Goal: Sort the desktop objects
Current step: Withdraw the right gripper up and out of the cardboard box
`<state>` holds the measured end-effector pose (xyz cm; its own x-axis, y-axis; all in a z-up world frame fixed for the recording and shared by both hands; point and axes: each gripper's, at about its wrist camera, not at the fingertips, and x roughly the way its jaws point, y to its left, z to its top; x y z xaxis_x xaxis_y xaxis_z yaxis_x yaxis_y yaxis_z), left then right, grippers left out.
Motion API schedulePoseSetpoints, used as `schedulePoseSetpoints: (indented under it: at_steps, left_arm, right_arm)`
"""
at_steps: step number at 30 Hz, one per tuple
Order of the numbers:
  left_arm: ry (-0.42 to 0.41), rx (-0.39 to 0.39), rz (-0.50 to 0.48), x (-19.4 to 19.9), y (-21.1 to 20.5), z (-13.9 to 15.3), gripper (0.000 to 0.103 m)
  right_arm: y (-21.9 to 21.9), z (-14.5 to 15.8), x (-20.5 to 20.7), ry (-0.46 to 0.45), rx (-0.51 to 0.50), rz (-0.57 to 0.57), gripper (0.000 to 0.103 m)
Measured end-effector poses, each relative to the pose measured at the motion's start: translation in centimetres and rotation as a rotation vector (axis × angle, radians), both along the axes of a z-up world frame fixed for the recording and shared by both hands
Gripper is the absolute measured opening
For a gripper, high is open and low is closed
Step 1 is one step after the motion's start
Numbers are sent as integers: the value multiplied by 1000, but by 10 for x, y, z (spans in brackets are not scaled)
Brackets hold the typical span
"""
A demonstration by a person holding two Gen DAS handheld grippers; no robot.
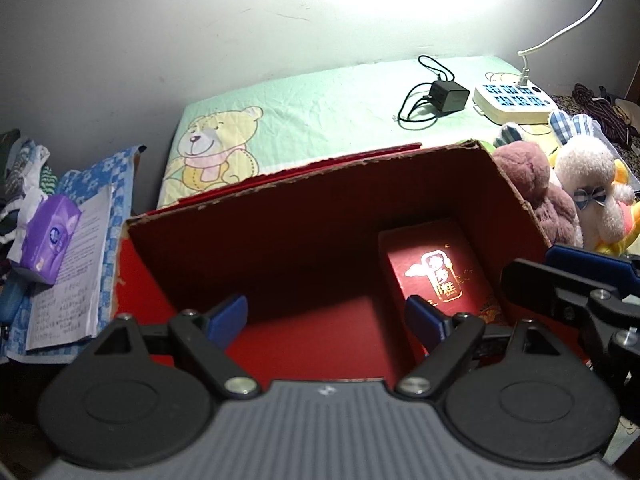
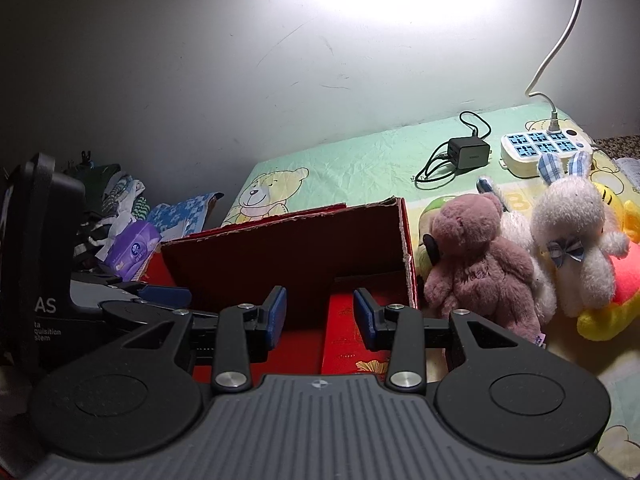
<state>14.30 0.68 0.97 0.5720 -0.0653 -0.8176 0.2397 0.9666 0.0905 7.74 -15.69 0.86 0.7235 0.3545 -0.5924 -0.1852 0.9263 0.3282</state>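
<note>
The left gripper [image 1: 324, 322] and right gripper [image 2: 320, 316] hang over the big red box [image 1: 280, 216], jaws wide apart and holding nothing. Next, I think, grab the pink teddy [image 2: 476, 264] softly around its middle.

A black charger [image 1: 449, 96] with its coiled cable lies on the pale green teddy-bear sheet [image 1: 320, 116], just beside a white power strip [image 1: 512, 102] with a white cord plugged in. At the far left a heap of folded clothes [image 2: 116, 196] sits against the grey wall [image 1: 200, 40] (scuffed in places).
</note>
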Motion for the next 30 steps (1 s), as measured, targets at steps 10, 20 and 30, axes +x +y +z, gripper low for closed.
schedulePoseSetpoints:
  at_steps: [10, 20, 30]
  left_arm:
    - [-8, 25, 65, -23, 5, -2, 86]
    - [-61, 54, 116, -49, -9, 13, 87]
    - [-91, 59, 158, -77, -25, 25, 94]
  right_arm:
    - [-5, -2, -15, 8, 31, 20, 48]
    - [-22, 4, -35, -31, 43, 58, 49]
    - [-42, 7, -52, -49, 79, 133, 49]
